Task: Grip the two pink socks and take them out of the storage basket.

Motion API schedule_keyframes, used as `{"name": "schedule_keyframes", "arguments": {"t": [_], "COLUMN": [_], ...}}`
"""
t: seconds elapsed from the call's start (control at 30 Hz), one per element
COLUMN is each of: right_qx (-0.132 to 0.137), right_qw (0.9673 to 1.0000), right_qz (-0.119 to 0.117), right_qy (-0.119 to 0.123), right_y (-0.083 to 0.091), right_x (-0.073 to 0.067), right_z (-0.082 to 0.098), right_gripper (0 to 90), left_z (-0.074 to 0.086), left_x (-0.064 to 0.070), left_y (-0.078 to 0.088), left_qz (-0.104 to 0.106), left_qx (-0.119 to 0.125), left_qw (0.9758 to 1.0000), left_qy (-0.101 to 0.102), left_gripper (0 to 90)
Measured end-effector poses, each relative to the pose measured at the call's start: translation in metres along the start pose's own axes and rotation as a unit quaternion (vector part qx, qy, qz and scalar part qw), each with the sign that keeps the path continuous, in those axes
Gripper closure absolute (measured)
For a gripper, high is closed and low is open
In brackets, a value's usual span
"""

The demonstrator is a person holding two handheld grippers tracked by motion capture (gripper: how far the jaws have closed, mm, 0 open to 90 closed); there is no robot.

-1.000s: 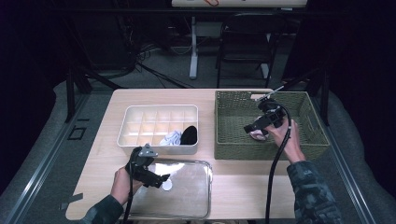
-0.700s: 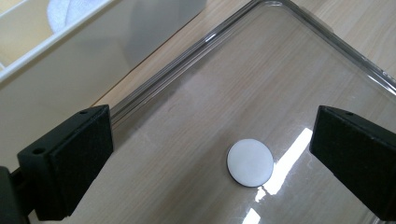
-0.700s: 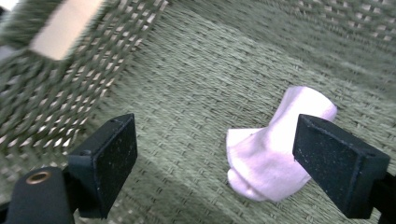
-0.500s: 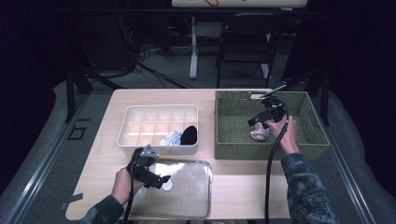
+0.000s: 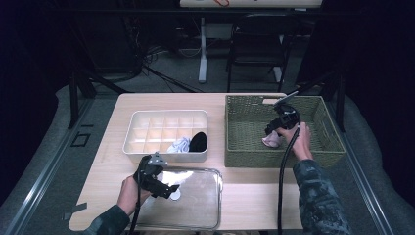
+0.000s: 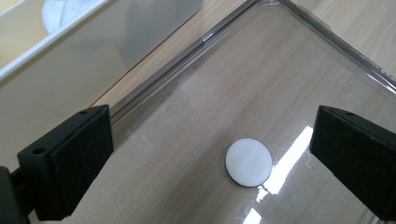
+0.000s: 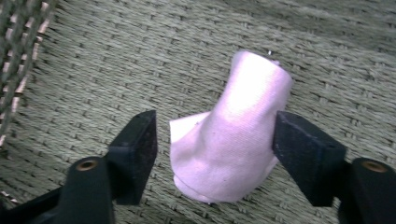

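A light wooden table (image 5: 244,196) carries three things that sit directly on its top. A white divided tray (image 5: 142,129) stands toward the far left, and a green woven basket (image 5: 244,132) stands at the far right, just beside the tray. A clear plastic lid (image 5: 200,205) lies flat at the near edge in front of the tray, with what seems to be a round white sticker (image 6: 248,162) on it.

The left tool (image 5: 169,191) sits low at the near edge of the surface, held in the left hand (image 5: 128,193), its jaws spread wide and pointing right. The right tool (image 5: 272,139) reaches forward from the right hand (image 5: 298,139), angled downward; its jaws have just been closing and stand partly apart.
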State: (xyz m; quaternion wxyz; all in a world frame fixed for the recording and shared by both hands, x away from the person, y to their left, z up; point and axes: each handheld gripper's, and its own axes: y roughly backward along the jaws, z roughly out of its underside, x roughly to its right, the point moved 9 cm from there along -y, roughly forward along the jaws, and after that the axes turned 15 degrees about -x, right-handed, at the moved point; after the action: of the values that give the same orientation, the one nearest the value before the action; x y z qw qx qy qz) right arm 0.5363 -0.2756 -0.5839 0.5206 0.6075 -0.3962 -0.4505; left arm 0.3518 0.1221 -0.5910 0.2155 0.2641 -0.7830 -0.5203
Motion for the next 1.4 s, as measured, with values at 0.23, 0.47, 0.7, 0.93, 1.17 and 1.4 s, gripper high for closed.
{"name": "schedule_keyframes", "arguments": {"t": [0.23,0.47,0.7,0.93,1.17,1.4], "right_qx": [-0.032,-0.037,-0.027,0.004,0.01,0.007], "right_qw": [0.9992,0.9987,0.9992,0.9995,0.9984,0.9956], "right_qz": [0.02,0.032,0.029,0.024,0.025,0.022], "right_qy": [-0.012,-0.013,0.005,0.022,0.05,0.091], "right_y": [-0.009,-0.009,0.009,0.033,0.047,0.062], "right_x": [0.004,0.004,0.0,-0.009,-0.025,-0.046], "right_z": [0.002,0.003,0.01,0.014,0.017,0.019], "right_gripper": [55.9,75.9,76.7,76.6,76.6,76.5], "left_z": [0.0,0.0,-0.001,0.001,-0.001,-0.004], "left_x": [0.001,-0.001,0.0,-0.003,-0.001,0.002], "left_y": [-0.001,0.001,0.002,0.003,0.0,0.0], "left_qz": [0.0,-0.003,-0.008,-0.019,-0.02,-0.015], "left_qx": [-0.002,-0.002,0.003,0.002,0.003,0.002], "left_qw": [1.0,1.0,0.9999,0.9998,0.9997,0.9999], "left_qy": [0.0,-0.003,-0.005,0.011,0.01,-0.004], "left_gripper": [0.0,0.0,0.0,0.0,0.0,0.0]}}
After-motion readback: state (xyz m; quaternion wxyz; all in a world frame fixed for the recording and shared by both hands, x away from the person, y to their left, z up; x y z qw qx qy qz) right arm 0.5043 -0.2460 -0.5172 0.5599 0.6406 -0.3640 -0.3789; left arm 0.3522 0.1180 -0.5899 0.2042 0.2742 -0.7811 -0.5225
